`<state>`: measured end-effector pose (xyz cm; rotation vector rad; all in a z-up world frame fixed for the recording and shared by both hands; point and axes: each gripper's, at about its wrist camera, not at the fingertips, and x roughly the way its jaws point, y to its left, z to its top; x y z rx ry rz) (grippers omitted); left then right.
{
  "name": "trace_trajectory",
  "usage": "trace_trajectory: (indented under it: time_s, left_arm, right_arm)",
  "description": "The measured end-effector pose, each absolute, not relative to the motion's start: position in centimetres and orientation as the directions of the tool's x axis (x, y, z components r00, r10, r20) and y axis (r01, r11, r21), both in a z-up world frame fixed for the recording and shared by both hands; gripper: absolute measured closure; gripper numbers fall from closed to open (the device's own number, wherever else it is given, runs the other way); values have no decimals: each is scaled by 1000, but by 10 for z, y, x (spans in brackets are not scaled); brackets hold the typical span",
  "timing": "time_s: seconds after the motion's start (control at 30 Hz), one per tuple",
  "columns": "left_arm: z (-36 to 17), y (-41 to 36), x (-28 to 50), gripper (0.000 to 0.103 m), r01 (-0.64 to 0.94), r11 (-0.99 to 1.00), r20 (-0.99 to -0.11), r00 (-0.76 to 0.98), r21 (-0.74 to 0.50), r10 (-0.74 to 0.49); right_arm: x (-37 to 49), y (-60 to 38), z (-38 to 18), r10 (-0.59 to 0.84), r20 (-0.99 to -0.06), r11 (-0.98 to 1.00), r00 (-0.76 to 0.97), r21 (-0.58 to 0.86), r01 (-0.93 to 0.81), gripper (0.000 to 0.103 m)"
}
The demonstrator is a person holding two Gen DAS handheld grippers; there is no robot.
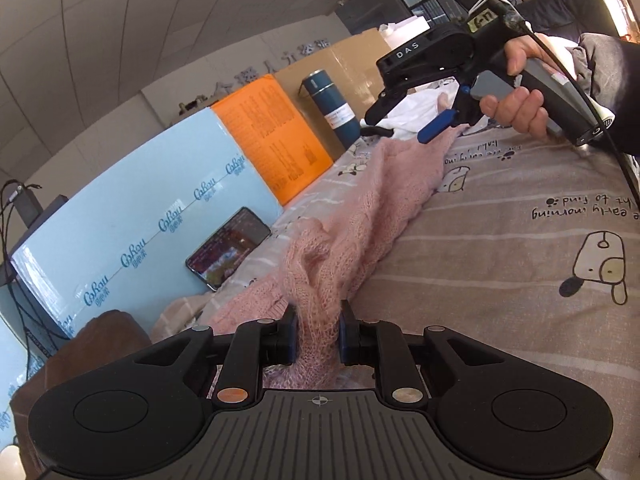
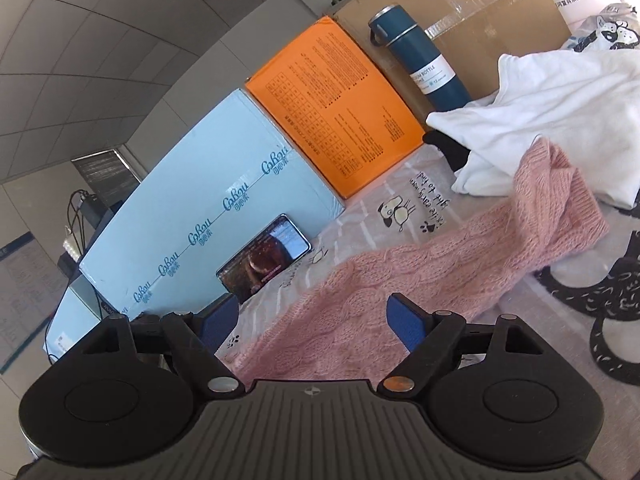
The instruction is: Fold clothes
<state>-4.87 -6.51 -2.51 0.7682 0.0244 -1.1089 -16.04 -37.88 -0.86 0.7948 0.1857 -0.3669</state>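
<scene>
A pink knitted sweater (image 1: 360, 208) lies stretched along the patterned bed sheet (image 1: 500, 248). My left gripper (image 1: 318, 336) is shut on its near end, with knit bunched between the blue pads. My right gripper (image 2: 316, 320) is open above the sweater (image 2: 400, 280), and its blue fingers (image 2: 408, 324) straddle the knit without touching it. In the left wrist view the right gripper (image 1: 404, 128) hovers over the sweater's far end. The sweater's sleeve cuff (image 2: 576, 216) lies against a white garment (image 2: 560, 120).
A light blue box (image 2: 208, 200), an orange box (image 2: 336, 112) and a cardboard box (image 2: 480, 20) line the far edge. A dark blue bottle (image 2: 420, 60) stands by them. A phone (image 2: 264, 260) leans on the blue box. A black-and-white patterned cloth (image 2: 612, 304) lies at right.
</scene>
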Motion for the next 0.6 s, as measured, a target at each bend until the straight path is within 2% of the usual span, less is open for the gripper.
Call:
trace_trajectory:
  time_s: [0.07,0.17,0.2,0.23,0.27,0.37,0.6]
  left_arm:
    - [-27,-64,-50,86,806,222,-380,477,548,-793]
    - [-29,-62,-52,86,798,223,-369,482,560,-795]
    - [-29,-61,-52,86,794,225,-365,484,564,-795]
    - [-27,-59,-51,86,792,233,-357,489,564,-796]
    - [-26,-57,-49,86,789,240,-350,493,565,-797]
    - [-21,-49,-45,86,782,265,-323,505,564,-801]
    - [-7,-23,-37,86,793,283,-276,484,540,-830]
  right_arm:
    - [-151,-377,-9,-260,-328,624,908,660,418,31]
    - [-135,-374,-10,-279,-378,615,883,636,466,51]
    - [-130,-373,-11,-286,-397,616,872,622,485,63]
    - [-124,-372,-11,-292,-416,616,861,607,502,85]
    - [-126,-370,-12,-300,-413,617,860,603,505,93]
    - [-140,-360,-9,-330,-372,635,868,593,495,96]
    - [-209,-290,16,-421,-226,752,878,455,478,97]
